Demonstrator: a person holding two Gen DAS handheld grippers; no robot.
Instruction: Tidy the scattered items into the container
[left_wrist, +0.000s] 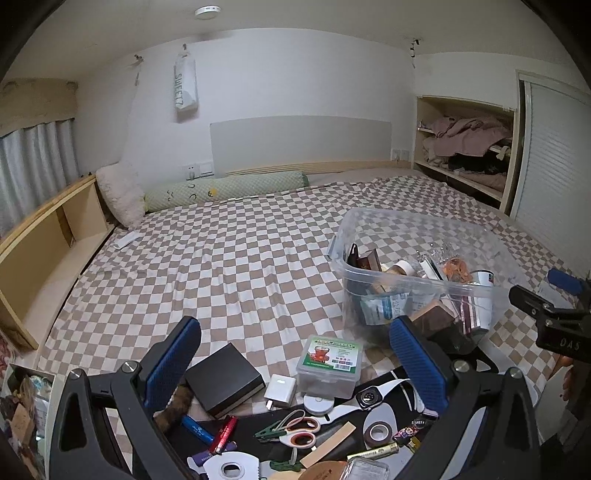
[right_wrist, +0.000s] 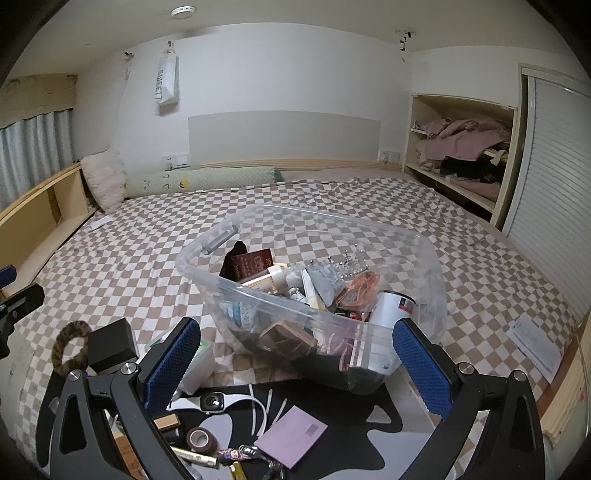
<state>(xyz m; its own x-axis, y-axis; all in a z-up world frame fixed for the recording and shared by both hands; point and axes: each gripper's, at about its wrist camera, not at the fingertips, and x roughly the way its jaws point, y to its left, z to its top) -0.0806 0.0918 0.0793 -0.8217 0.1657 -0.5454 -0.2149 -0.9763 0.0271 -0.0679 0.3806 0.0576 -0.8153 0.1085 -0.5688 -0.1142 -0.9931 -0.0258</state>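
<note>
Left gripper (left_wrist: 295, 354) fingers spread wide, empty, above the clutter at the frame's bottom: black box (left_wrist: 225, 384), ribbed-lid plastic case (left_wrist: 330, 363), scissors (left_wrist: 301, 432). Right gripper (right_wrist: 297, 356) equally wide, empty, framing the clear plastic container (right_wrist: 207, 273) at centre on the checkered bed (right_wrist: 129, 266).

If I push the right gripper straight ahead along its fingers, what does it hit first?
Most likely the near wall of the clear plastic bin, which sits directly between the open right gripper fingers; depth is hard to judge.
</note>
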